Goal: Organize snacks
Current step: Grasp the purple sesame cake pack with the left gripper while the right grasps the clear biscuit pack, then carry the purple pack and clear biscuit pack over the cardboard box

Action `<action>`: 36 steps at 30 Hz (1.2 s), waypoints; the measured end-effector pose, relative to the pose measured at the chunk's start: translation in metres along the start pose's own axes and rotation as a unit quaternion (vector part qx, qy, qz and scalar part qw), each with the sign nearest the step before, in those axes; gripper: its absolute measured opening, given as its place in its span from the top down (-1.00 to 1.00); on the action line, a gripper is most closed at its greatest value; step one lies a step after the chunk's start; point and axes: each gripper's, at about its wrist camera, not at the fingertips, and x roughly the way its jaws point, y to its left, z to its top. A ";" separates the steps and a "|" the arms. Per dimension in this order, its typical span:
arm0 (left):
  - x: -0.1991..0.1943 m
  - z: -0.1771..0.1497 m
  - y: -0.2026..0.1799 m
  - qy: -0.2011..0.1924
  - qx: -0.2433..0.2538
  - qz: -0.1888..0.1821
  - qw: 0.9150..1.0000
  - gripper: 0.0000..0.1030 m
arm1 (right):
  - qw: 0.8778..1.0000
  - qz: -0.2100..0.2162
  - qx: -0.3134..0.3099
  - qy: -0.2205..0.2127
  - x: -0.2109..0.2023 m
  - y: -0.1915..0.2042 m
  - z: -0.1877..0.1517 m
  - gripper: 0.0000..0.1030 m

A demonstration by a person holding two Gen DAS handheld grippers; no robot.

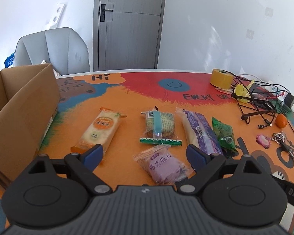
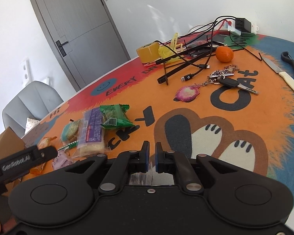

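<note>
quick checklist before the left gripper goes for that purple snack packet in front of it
1. Left gripper open wide enough for a packet: ok, jaws stand wide apart with nothing between the pads.
2. Purple snack packet reachable: ok, it lies flat on the mat just ahead, between the fingers.
3. Neighbours clear of the grasp: cannot tell, the long purple packet lies close by the right-hand finger.
4. Cardboard box ready to receive: ok, it stands open at the left edge.
5. Right gripper out of the way: ok, shut, over bare mat to the right of the snacks.
</note>
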 end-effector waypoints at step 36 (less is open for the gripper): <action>-0.011 -0.014 0.044 0.024 -0.037 -0.003 0.999 0.34 | 0.996 -0.022 -0.089 0.001 -0.002 0.047 -0.027 -0.74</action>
